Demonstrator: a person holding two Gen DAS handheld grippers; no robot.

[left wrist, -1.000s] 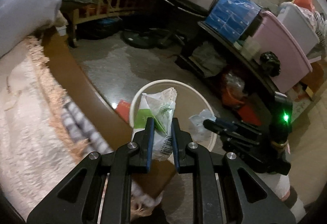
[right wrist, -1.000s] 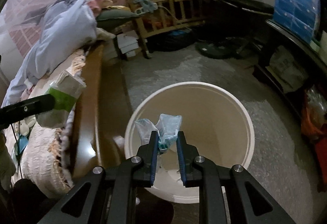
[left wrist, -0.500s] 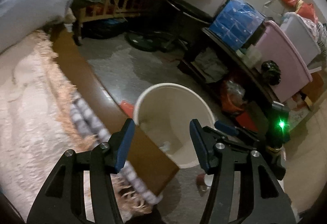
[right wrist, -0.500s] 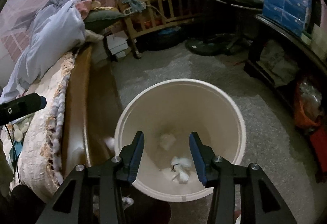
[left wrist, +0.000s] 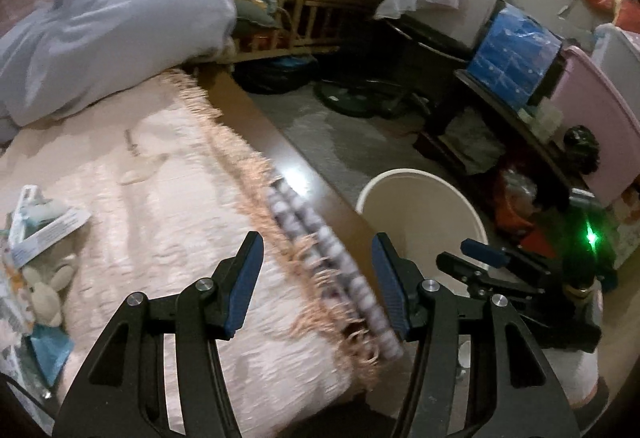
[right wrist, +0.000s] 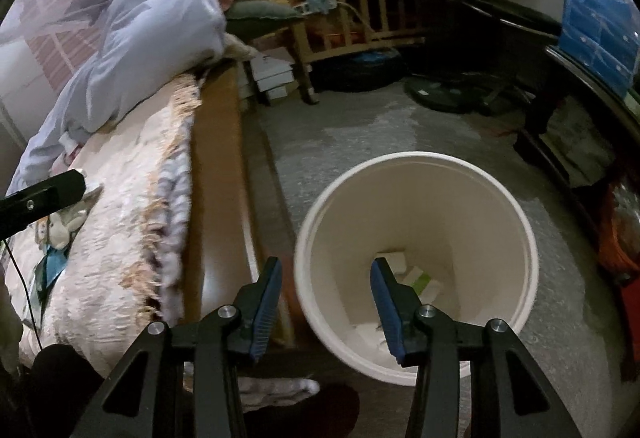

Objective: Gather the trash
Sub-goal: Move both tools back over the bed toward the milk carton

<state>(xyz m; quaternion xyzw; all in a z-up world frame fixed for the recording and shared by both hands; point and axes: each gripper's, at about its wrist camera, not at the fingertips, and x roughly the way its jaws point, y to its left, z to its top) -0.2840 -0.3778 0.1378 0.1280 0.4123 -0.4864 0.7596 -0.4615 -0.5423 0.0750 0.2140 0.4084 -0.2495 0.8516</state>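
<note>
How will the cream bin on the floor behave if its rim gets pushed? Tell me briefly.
Probably light: the cream bin holds only a few scraps of packaging. It looks tall and narrower at the bottom, so a push at the rim may tip it. On the smooth-looking floor, a low push would likely slide it.

cream round bin (right wrist: 416,266) upright on the grey floor, open top, just beside the bed's wooden edge; in the right wrist view it sits at about 4 o'clock of frame centre, in the left wrist view at 4 o'clock too, partly cut off. inside at the bottom: white crumpled scraps and a white-green packet (right wrist: 420,280) lying flat. on the bedspread at 9 o'clock in the left wrist view, loose wrappers (left wrist: 36,238): white card-like packaging with blue and grey bits, lying flat, blurred
</note>
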